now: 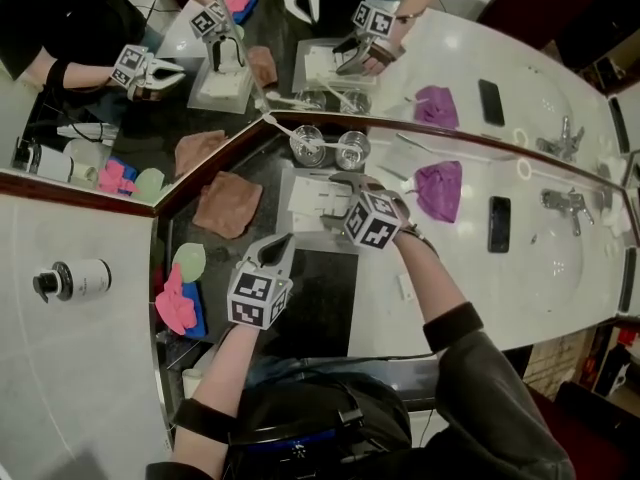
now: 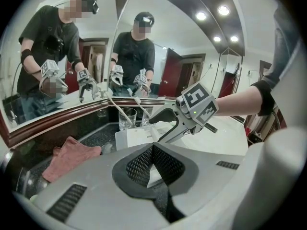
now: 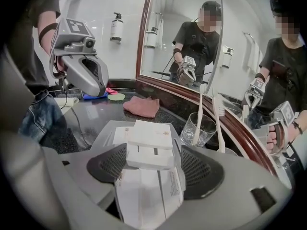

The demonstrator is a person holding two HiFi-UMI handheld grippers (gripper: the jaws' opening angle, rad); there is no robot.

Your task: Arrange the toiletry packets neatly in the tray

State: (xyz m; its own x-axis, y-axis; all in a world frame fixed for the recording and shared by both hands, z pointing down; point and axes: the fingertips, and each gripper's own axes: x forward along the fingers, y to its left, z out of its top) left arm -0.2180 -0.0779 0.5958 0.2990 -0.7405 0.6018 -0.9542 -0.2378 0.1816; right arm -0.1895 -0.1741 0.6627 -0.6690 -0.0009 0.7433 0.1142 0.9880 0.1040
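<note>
Right claw (image 3: pixel 153 166) hung open over the tray (image 3: pixel 103 138), straddling a white packet (image 3: pixel 149 156) at its twelve o'clock, long axis running jaw to jaw; left claw (image 1: pixel 275 251), shut, sat farther off.

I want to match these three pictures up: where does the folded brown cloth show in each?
Head view: the brown cloth lies left of centre.
Left gripper view: the brown cloth lies at lower left.
Right gripper view: the brown cloth lies above centre, beyond the stacked packets.
Shared landmark: the glasses holding toothbrushes.
</note>
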